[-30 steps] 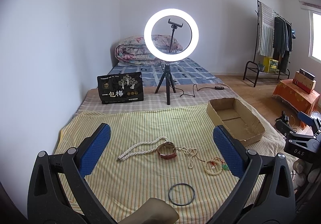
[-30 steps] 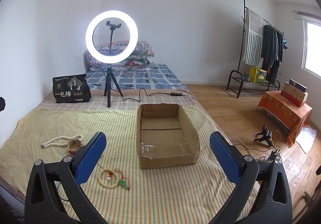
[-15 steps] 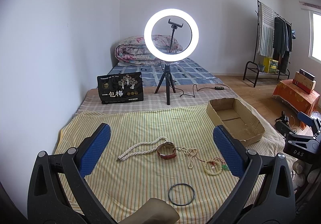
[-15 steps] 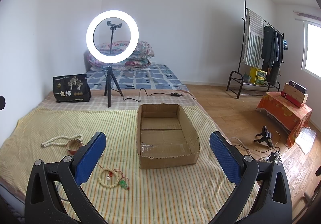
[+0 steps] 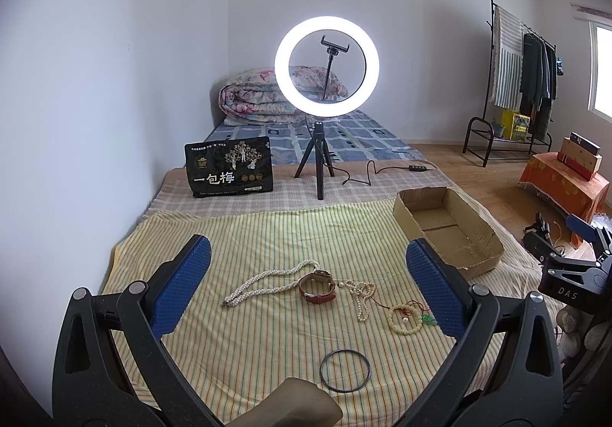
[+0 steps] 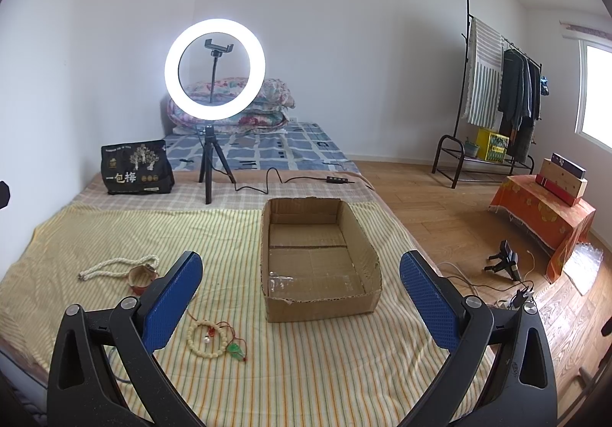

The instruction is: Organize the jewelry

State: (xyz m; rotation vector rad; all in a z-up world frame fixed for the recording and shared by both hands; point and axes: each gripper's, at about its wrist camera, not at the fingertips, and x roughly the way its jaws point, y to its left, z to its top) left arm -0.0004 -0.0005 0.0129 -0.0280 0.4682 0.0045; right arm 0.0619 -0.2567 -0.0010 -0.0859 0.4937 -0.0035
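On the striped yellow cloth lie a long pearl necklace (image 5: 267, 283), a brown-strap watch (image 5: 316, 286), a thin pearl chain (image 5: 361, 297), a cream bead bracelet (image 5: 403, 319) with a green pendant (image 5: 428, 320), and a dark bangle (image 5: 345, 370). My left gripper (image 5: 306, 274) is open and empty, hovering above them. My right gripper (image 6: 302, 283) is open and empty, facing the empty cardboard box (image 6: 319, 287). The box also shows in the left wrist view (image 5: 445, 232). The bracelet (image 6: 206, 339), watch (image 6: 140, 277) and necklace (image 6: 114, 268) lie left of the box.
A lit ring light on a tripod (image 5: 327, 71) and a black snack bag (image 5: 228, 167) stand at the back, with a cable (image 5: 367, 174) trailing right. A tan object (image 5: 294, 408) sits at the near edge. The bed drops to wooden floor (image 6: 478, 220) on the right.
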